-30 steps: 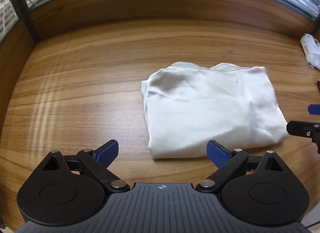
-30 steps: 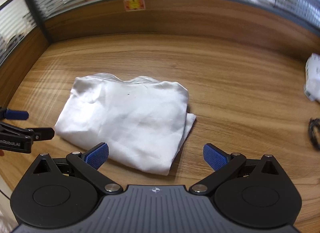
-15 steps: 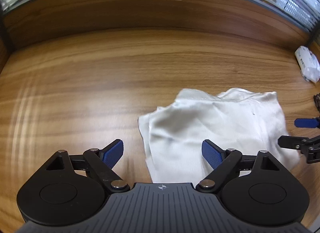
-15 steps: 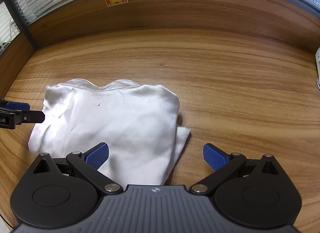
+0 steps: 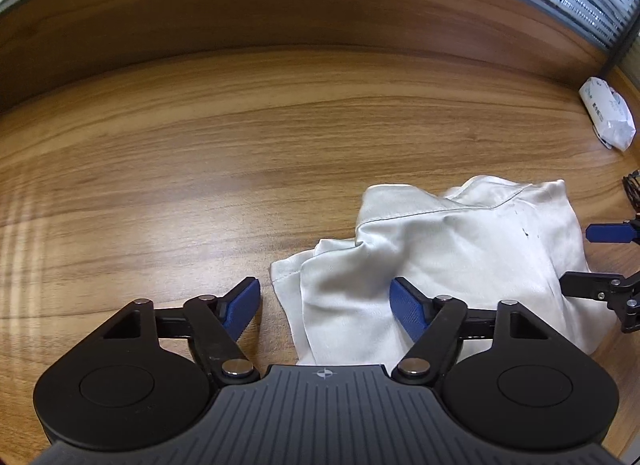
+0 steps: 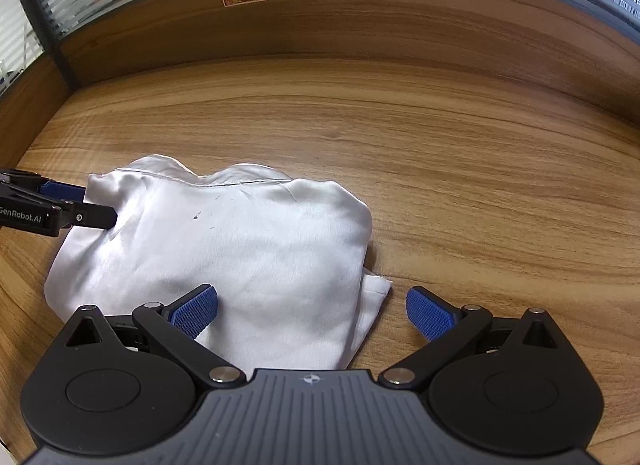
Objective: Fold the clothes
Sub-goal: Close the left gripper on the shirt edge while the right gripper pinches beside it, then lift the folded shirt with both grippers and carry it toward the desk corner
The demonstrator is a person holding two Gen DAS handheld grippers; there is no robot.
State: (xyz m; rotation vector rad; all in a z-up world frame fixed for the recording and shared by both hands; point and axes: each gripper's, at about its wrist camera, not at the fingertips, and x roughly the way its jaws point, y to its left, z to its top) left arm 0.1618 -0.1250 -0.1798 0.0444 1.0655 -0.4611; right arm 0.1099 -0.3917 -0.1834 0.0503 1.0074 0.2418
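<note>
Cloth [image 5: 460, 265] lies with its left corner between the closing left gripper [image 5: 324, 311], ungripped; right gripper [image 6: 312, 307], wide, straddles its right corner.

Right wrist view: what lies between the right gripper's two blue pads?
The near right corner of the folded white garment lies between the open right gripper's pads; beside it, toward the right pad, bare wooden tabletop shows.

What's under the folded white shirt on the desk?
The white shirt lies on the wooden desk; a lower fabric layer peeks out. Anything else beneath is covered.
</note>
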